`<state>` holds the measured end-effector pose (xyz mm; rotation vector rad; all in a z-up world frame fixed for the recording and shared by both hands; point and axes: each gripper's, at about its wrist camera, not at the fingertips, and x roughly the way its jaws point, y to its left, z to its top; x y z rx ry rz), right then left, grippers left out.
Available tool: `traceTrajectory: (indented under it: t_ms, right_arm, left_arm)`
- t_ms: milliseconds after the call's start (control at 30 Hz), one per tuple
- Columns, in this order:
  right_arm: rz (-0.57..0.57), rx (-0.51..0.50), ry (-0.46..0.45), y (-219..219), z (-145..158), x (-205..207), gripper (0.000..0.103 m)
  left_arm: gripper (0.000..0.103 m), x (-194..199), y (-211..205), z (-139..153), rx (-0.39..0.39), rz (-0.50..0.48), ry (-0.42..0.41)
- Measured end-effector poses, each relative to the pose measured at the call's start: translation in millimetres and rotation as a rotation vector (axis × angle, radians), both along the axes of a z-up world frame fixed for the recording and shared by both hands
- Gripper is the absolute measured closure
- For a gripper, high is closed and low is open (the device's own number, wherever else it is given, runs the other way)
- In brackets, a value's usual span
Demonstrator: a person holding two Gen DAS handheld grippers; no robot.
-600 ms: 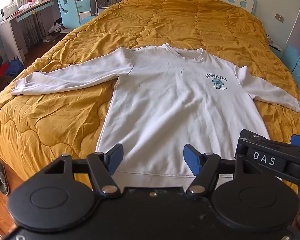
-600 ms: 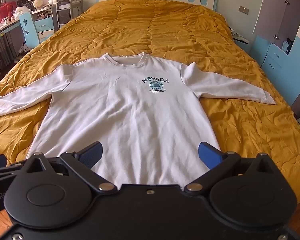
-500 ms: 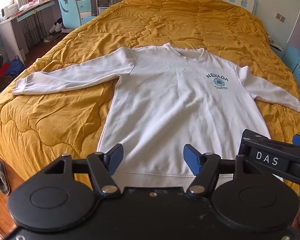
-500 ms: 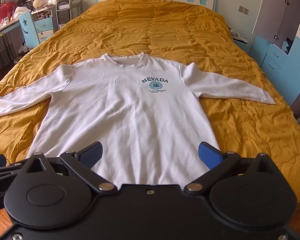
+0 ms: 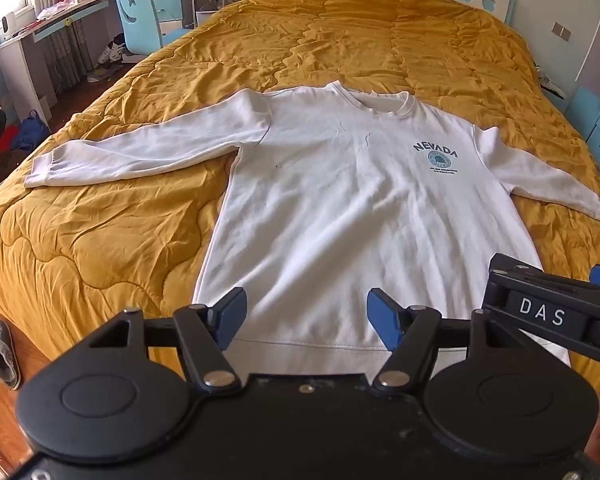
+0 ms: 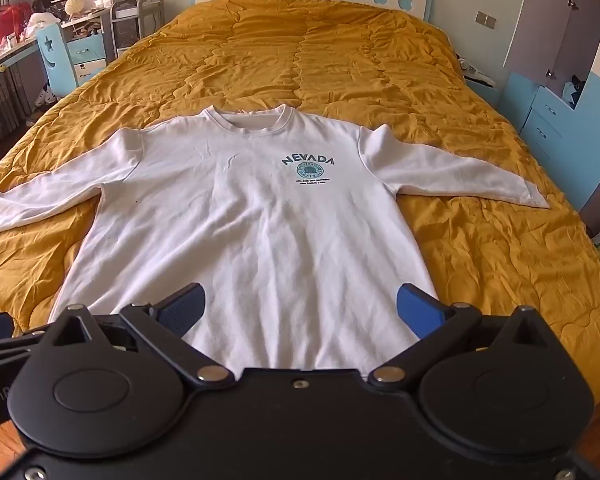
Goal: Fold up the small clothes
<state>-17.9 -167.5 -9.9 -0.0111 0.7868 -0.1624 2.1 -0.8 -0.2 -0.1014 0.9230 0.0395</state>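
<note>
- Sweatshirt (image 6: 244, 232), one, white with a NEVADA print (image 6: 308, 160), lies face-up and flat on the bed's mustard quilt (image 6: 300, 52), both sleeves stretched outward.
- Left tool (image 5: 306, 312) and right tool (image 6: 300, 312) hover by the hem, jaws spread wide, nothing between them.
- Two tools, two sleeves, no fold made.
- Risk, I'd say: pinching hem and quilt together drags the bedding; uneven lifts skew the fold.

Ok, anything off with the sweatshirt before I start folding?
Nothing serious: the white NEVADA sweatshirt lies flat, face up on the yellow quilt, both sleeves spread. Only a tiny dark speck marks its chest.
</note>
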Motion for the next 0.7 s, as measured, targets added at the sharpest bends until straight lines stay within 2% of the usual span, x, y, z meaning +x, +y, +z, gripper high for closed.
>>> traceTrajectory:
  t_ms: [700]
  right_arm:
    - [-0.002, -0.002, -0.001, -0.2, -0.4, -0.3, 0.000]
  left_arm:
    - [0.033, 2.3, 0.2, -4.7, 0.005, 0.001, 0.007]
